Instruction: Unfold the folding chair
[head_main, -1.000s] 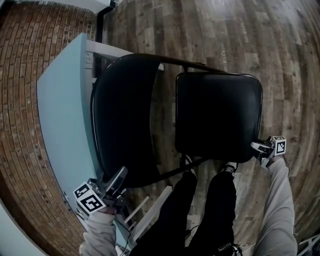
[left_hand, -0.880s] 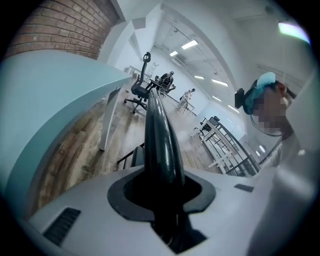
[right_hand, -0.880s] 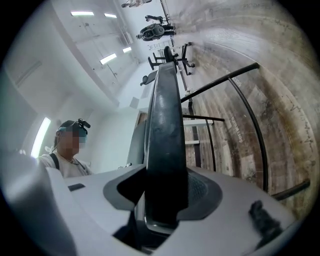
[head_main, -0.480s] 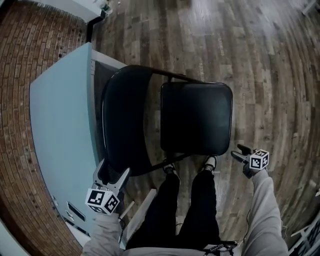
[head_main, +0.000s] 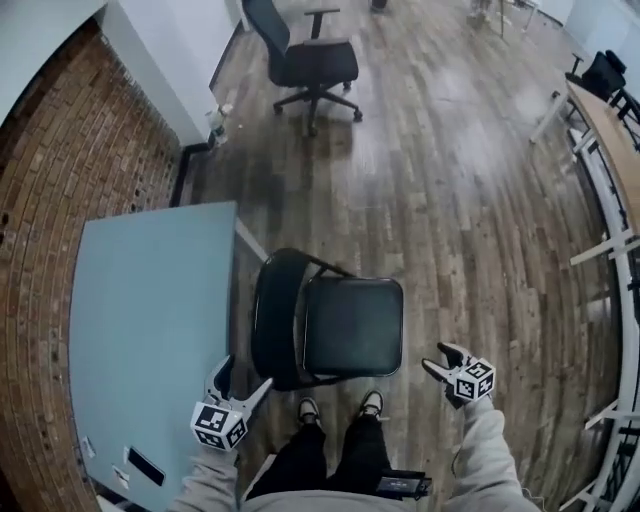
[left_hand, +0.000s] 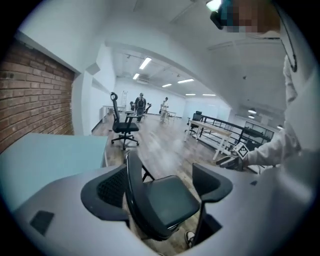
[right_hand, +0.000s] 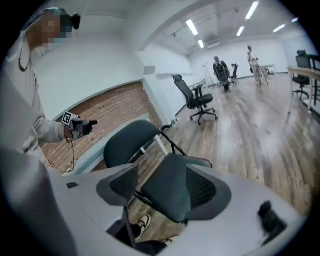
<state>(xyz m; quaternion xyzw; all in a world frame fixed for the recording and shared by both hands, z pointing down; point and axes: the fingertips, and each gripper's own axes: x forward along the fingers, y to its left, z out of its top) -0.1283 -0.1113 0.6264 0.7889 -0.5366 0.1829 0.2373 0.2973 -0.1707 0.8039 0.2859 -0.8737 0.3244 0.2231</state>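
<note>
Left gripper view: the jaws of the left gripper (left_hand: 160, 187) were seen spread wide with nothing between the pads, and those of the right gripper (right_hand: 165, 189) were likewise held apart and empty. Both were held clear of the folding chair (head_main: 350, 325), which stood on the wooden floor (head_main: 450, 200) with its seat laid flat, just beside the edge of a light-blue table (head_main: 150, 300) along the brick wall (head_main: 60, 170). The chair was judged stiff and fairly heavy, its padded seat smooth and likely slippery. The backrest (head_main: 272, 315) rim or the seat's front edge would be best gripped, with the hinges avoided.
</note>
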